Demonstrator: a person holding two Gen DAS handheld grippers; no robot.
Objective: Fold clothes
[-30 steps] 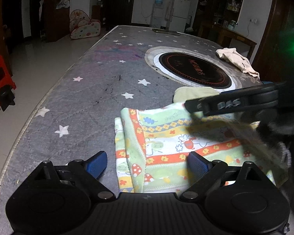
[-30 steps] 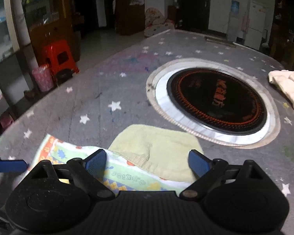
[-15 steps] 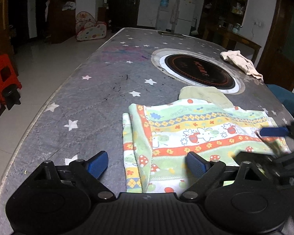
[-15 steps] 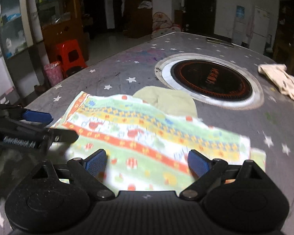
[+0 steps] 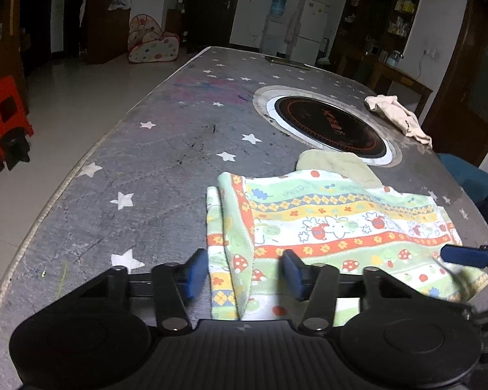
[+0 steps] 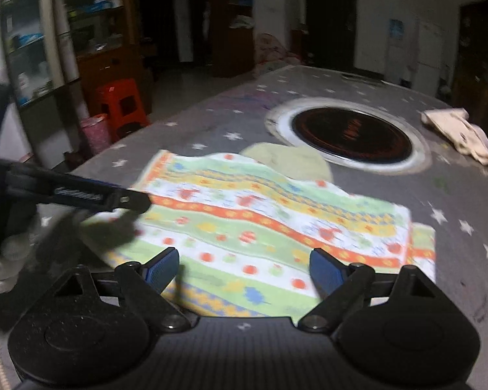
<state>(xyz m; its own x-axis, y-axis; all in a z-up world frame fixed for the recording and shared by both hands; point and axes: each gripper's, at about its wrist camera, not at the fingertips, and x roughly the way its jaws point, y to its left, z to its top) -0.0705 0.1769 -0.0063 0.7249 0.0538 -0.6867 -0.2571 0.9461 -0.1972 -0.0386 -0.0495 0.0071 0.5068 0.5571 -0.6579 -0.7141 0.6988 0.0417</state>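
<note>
Patterned cloth (image 5: 335,224), green, yellow, orange bands with cartoon prints, lies spread nearly flat near bench edge; left end folded over in narrow strip. Pale green garment (image 5: 335,164) partly tucked beneath far edge. Cream garment (image 5: 395,113) crumpled, well apart.

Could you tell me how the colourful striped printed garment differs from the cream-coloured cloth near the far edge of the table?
The colourful striped printed garment lies spread flat by the grippers; the cream-coloured cloth lies crumpled beyond the round black cooktop. The garment is patterned and looks larger; the cloth is plain. Both rest on the grey star-print table cover.
</note>
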